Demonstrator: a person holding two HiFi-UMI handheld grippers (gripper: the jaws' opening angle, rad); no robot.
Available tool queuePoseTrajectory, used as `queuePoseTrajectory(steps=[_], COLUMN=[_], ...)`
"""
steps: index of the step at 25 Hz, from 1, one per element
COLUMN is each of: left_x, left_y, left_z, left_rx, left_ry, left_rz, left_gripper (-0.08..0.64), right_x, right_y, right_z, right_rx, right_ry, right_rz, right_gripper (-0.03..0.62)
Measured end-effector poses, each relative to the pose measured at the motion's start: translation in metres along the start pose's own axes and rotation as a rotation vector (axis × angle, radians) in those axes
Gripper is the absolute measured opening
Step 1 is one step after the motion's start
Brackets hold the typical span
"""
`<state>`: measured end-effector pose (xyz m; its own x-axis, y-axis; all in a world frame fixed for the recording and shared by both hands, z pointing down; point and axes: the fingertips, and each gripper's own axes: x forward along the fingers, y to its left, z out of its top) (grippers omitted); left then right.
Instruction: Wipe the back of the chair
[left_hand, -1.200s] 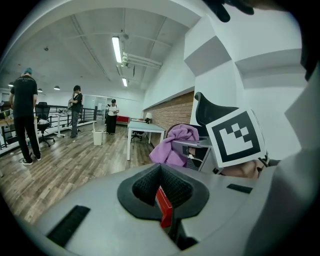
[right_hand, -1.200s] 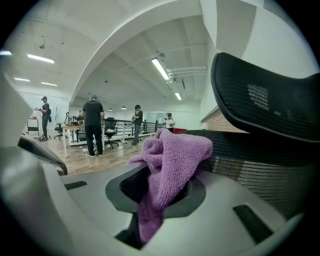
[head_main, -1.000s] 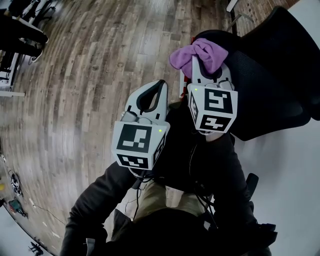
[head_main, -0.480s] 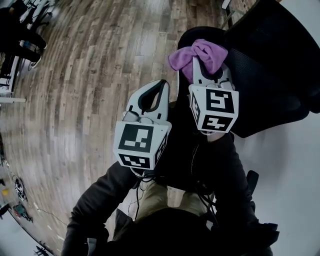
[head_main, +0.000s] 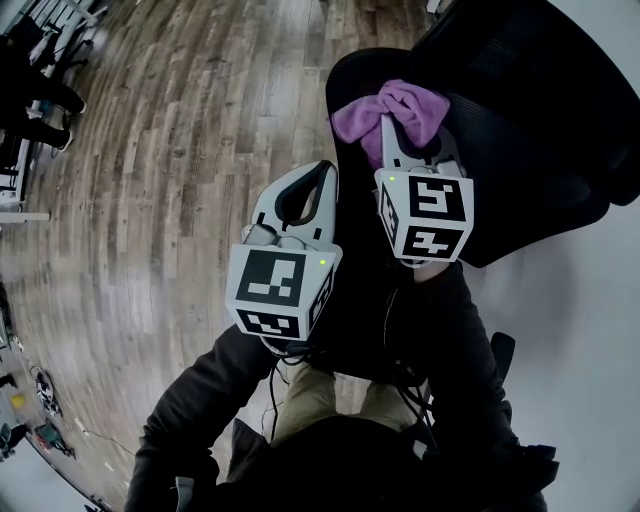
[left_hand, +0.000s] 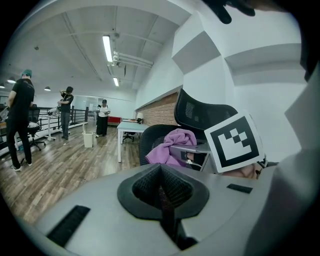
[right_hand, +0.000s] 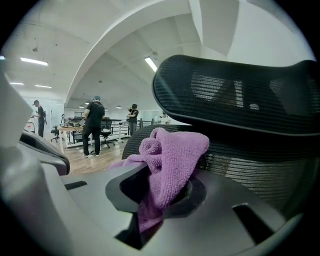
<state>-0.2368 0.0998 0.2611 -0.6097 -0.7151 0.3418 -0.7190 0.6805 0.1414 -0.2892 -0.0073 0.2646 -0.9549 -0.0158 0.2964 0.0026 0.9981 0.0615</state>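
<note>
your left gripper (head_main: 322, 170) lies left of your right gripper (head_main: 398, 138), slightly nearer you; the cloth (head_main: 400, 102) sits in the right one's jaws, just before the chair back (head_main: 530, 130)

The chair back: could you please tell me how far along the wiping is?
Done: the cloth is clamped in the right gripper. In hand: it is held up at the mesh chair back; contact isn't clear. Left: the wiping strokes, with no wiped area discernible. The left gripper is shut, empty.

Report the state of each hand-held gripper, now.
Left hand-held gripper: closed, nothing between its jaws.
Right hand-held gripper: closed on the purple cloth.
</note>
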Motion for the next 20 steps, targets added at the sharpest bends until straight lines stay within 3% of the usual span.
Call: queuePoseTrajectory(steps=[20], left_x=[0.021], left_y=[-0.047], left_z=[0.006], left_rx=[0.034], left_ry=[-0.002], left_rz=[-0.059], left_gripper=[0.000], right_x=[-0.026], right_y=[-0.045], right_z=[-0.014], right_rx=[0.022], right_ry=[0.010], right_rz=[-0.034], right_gripper=[0.069])
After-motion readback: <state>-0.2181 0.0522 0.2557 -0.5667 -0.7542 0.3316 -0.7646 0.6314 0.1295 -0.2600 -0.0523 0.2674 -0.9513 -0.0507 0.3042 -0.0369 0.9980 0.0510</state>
